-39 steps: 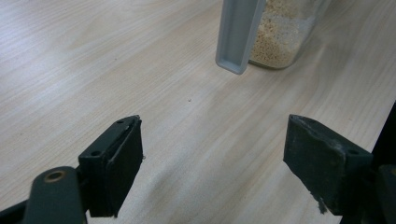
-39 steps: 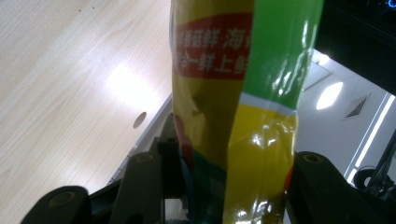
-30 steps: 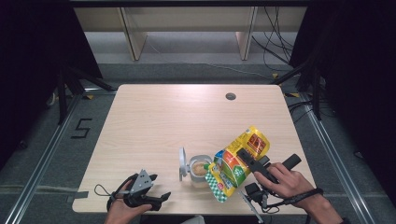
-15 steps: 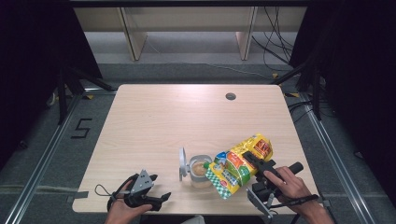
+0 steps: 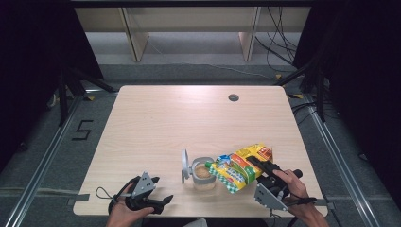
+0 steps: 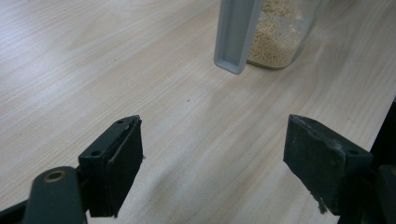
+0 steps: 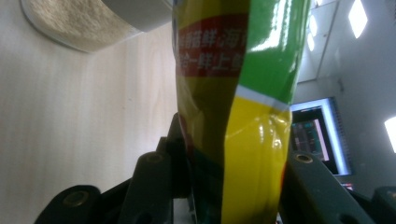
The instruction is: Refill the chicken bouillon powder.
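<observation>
Glossy yellow-and-green snack bag (image 5: 239, 166) with a red label band and green-checked end; clear jar (image 5: 203, 174) of beige grains with grey flip lid (image 5: 184, 166); pale wood-grain worktop (image 5: 156, 123); black tools.

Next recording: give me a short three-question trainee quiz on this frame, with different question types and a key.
1. True or false: the right gripper is shut on the yellow-green bag.
2. Which way does the bag's open end point? A) into the clear container B) at the table hole C) at the left gripper
3. Fill in: the container's grey lid stands ______ at its left side.

Key: 1 true, as the right gripper view shows the bag between the fingers. 2 A. 3 flipped open, upright.
</observation>
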Tool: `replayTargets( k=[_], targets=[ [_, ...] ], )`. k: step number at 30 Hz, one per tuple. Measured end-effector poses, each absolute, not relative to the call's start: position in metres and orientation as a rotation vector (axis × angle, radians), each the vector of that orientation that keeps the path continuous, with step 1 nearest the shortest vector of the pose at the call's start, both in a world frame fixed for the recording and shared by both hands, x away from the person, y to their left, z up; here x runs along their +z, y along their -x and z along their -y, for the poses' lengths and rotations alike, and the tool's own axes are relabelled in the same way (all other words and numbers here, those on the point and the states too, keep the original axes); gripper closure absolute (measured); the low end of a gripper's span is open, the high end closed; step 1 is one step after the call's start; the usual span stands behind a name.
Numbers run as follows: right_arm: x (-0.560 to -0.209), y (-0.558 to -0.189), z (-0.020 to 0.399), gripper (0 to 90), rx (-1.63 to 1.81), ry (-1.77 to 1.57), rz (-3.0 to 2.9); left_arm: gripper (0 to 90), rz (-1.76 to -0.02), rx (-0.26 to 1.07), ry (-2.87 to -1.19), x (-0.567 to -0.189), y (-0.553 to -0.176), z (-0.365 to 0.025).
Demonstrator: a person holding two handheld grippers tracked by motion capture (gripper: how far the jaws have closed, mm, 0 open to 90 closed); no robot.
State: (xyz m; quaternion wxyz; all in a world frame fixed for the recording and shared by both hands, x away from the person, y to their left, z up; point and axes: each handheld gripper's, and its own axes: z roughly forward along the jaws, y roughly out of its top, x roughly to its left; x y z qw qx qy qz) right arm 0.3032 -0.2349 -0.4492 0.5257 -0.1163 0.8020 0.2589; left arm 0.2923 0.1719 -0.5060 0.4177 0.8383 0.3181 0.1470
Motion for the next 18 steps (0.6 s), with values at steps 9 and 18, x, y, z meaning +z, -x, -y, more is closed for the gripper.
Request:
replayTargets(
  k=[9, 18],
  targets=[
    [-0.458, -0.315, 0.241, 68.8, 0.766, 0.204, -1.989, 19.3, -0.812, 0.371, -2.079, -0.507, -0.29, -0.17],
    [-0.462, -0.316, 0.241, 70.5, 0.847, 0.135, -2.055, 19.3, -0.804, 0.384, -2.089, -0.507, -0.29, -0.172]
  ],
)
